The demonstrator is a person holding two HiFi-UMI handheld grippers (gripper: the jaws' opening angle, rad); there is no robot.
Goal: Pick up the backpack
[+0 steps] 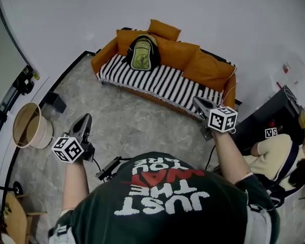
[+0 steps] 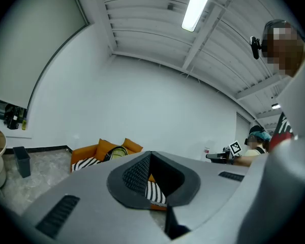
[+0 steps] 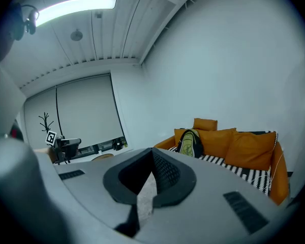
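The backpack [image 1: 142,53], black with a yellow-green front panel, is seen propped upright on the sofa [image 1: 157,80]. It is placed near the sofa's left end in the head view, with its back leaned against the orange cushions [image 1: 206,67]. The sofa's seat is covered in black-and-white stripes, and the sofa is set against a white wall [image 1: 193,9]. Both grippers are held in the air, well apart from the backpack. The left gripper [image 1: 85,118] is held over the grey marbled floor [image 1: 127,118] and pointed toward the sofa, with its jaws pressed together and nothing pinched between them. The right gripper [image 1: 198,103] is seen in the head view over the sofa's front edge, toward its right end. Its jaws are likewise pressed together on nothing. A round tan bin [image 1: 31,127] is placed on the floor at the left, and a seated person [image 1: 274,154] is seen at the right edge.
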